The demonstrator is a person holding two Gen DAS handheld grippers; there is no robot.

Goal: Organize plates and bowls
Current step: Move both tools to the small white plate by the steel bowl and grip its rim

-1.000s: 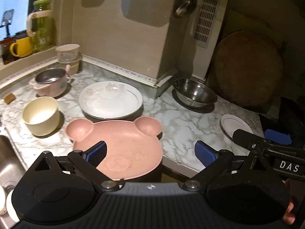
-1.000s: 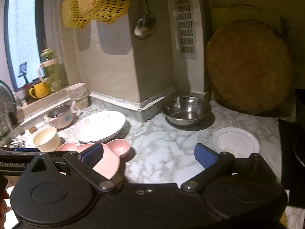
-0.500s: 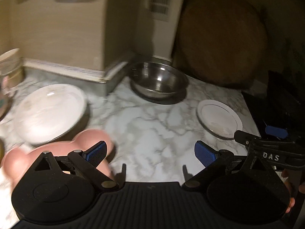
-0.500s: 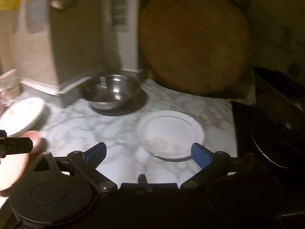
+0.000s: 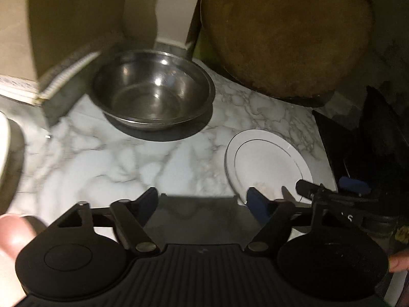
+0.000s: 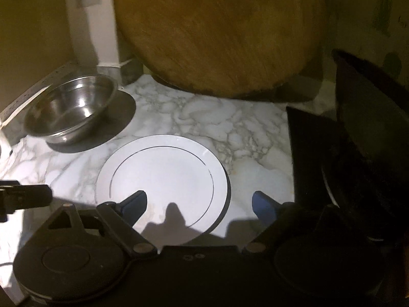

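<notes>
Currently: small white plate on marble counter, just right of steel bowl.
Right gripper over plate, jaws closing, nothing gripped; left gripper beside plate, closing, empty. Round wooden board behind.

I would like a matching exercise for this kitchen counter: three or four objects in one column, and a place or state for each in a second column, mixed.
Objects:
1. round white plate
2. shiny steel bowl
3. big round wooden board
4. white marble countertop

Places or states:
A. stands tilted against the back wall
B. lies flat, nearest the right hand-held gripper
C. carries the plate and bowl
D. empty, left of the plate

Pairs: 1-B, 2-D, 3-A, 4-C
</notes>
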